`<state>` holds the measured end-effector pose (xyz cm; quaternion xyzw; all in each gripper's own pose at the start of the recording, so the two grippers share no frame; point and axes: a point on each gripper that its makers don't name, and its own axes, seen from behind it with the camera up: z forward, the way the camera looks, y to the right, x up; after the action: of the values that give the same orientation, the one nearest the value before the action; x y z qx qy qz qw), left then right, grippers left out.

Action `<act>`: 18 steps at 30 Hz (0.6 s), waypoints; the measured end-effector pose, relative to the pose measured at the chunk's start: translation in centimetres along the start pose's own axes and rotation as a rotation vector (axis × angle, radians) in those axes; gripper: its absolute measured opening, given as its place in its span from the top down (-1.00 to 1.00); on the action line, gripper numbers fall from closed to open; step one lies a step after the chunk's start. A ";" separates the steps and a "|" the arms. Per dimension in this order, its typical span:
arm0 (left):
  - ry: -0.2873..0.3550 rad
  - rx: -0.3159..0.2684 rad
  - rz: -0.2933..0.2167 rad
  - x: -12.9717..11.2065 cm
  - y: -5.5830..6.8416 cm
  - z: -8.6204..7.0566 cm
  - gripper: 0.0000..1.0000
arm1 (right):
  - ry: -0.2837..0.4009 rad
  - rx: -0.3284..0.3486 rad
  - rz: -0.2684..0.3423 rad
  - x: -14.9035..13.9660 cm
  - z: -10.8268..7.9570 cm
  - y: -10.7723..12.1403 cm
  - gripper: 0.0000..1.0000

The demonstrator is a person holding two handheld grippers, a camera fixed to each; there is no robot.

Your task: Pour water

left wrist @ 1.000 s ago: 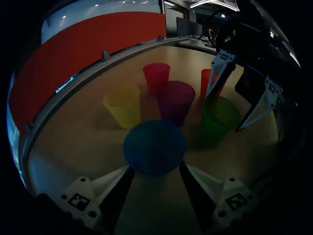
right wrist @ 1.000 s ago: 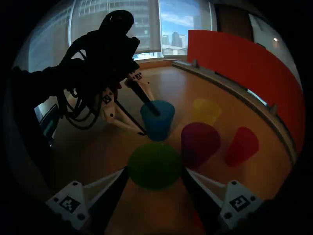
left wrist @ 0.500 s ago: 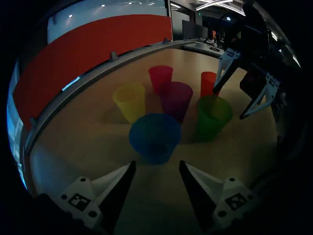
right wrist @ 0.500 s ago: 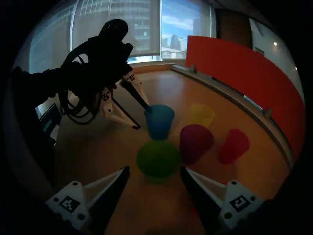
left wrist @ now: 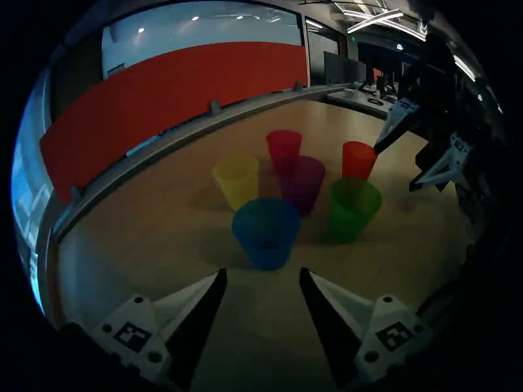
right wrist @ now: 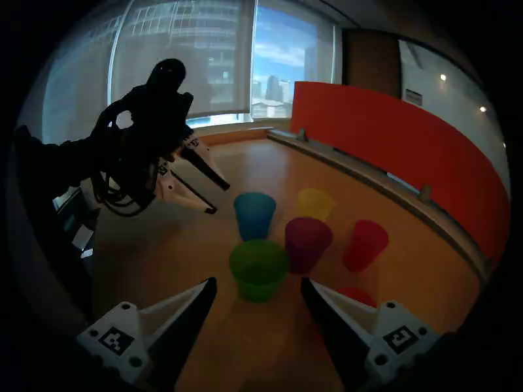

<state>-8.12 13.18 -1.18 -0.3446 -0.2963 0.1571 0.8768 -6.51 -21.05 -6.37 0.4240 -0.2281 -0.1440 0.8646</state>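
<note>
In the left gripper view, the left gripper (left wrist: pixel 261 279) has been drawn back: a second ago the blue cup (left wrist: pixel 267 232) sat right between its fingers, whereas now that cup is seen standing upright on the table (left wrist: pixel 131 261), just ahead of the tips and touched by neither. The fingers are spread wide and nothing is held. Behind the blue cup are grouped the yellow cup (left wrist: pixel 237 181), the purple cup (left wrist: pixel 302 183), the pink cup (left wrist: pixel 284 149), the orange cup (left wrist: pixel 358 160) and the green cup (left wrist: pixel 353 208), all upright. The right gripper (left wrist: pixel 394 168) is seen farther off beyond the green cup, likewise pulled away and parted. In the right gripper view, the same retreat is shown: the green cup (right wrist: pixel 259 268), earlier close between the right gripper's (right wrist: pixel 258 291) fingers, now stands a little ahead of them, ungripped, and the fingers are held wide with nothing between them. The blue cup (right wrist: pixel 254 214) stands behind it, and the left gripper (right wrist: pixel 221 199), carried by a dark hand (right wrist: pixel 144 150), has been lifted well clear of it. Whether any cup holds water cannot be told. Both cups having been released, it is judged that a pour is either finished or not yet begun; a fresh grasp would be needed before anything could be tipped.
</note>
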 end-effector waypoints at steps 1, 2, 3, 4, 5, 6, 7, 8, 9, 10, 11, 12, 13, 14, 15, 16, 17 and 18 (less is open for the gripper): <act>0.010 0.008 -0.004 0.2 0.0 -0.3 -0.63 | 0.010 -0.009 0.007 0.1 -0.2 0.1 -0.99; 0.020 0.016 -0.007 0.4 -0.1 -0.5 -0.63 | 0.019 -0.019 0.014 0.1 -0.5 0.3 -0.99; 0.031 0.026 -0.011 0.6 -0.1 -0.8 -0.63 | 0.031 -0.029 0.023 0.2 -0.7 0.4 -0.99; 0.041 0.036 -0.015 0.7 -0.2 -1.1 -0.63 | 0.042 -0.039 0.031 0.3 -1.0 0.6 -0.99; 0.051 0.046 -0.019 0.9 -0.3 -1.3 -0.63 | 0.054 -0.049 0.039 0.4 -1.2 0.8 -0.99; 0.061 0.057 -0.024 1.0 -0.4 -1.6 -0.63 | 0.067 -0.060 0.049 0.5 -1.5 1.0 -0.99; 0.069 0.067 -0.028 1.0 -0.5 -1.8 -0.63 | 0.078 -0.070 0.058 0.5 -1.7 1.2 -0.99; 0.076 0.076 -0.033 1.1 -0.6 -2.0 -0.63 | 0.090 -0.081 0.068 0.6 -2.0 1.4 -0.99; 0.085 0.087 -0.038 1.1 -0.7 -2.3 -0.63 | 0.102 -0.092 0.079 0.6 -2.2 1.6 -0.99; 0.094 0.095 -0.041 1.2 -0.8 -2.5 -0.63 | 0.111 -0.102 0.087 0.6 -2.5 1.8 -0.99; 0.103 0.104 -0.044 1.3 -0.8 -2.7 -0.63 | 0.119 -0.112 0.095 0.7 -2.7 2.0 -0.99; 0.113 0.115 -0.047 1.4 -1.0 -2.9 -0.63 | 0.129 -0.123 0.104 0.7 -3.0 2.2 -0.99; 0.124 0.126 -0.050 1.5 -1.1 -3.2 -0.63 | 0.137 -0.136 0.109 0.7 -3.2 2.4 -0.99; 0.134 0.138 -0.053 1.6 -1.3 -3.4 -0.63 | 0.146 -0.149 0.114 0.8 -3.4 2.6 -0.99; 0.146 0.150 -0.057 1.8 -1.4 -3.6 -0.63 | 0.155 -0.164 0.120 0.8 -3.7 2.9 -0.99; 0.159 0.162 -0.062 2.0 -1.6 -3.9 -0.63 | 0.164 -0.179 0.123 0.9 -3.9 3.2 -0.99; 0.171 0.174 -0.068 2.2 -1.8 -4.1 -0.63 | 0.172 -0.195 0.126 1.0 -4.1 3.5 -0.99; 0.185 0.187 -0.074 2.4 -2.0 -4.4 -0.63 | 0.181 -0.212 0.130 1.0 -4.3 3.8 -0.99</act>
<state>-3.38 10.69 -1.38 -0.2632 -0.2110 0.1192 0.9338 -3.18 -16.37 -5.39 0.3257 -0.1597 -0.0721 0.9291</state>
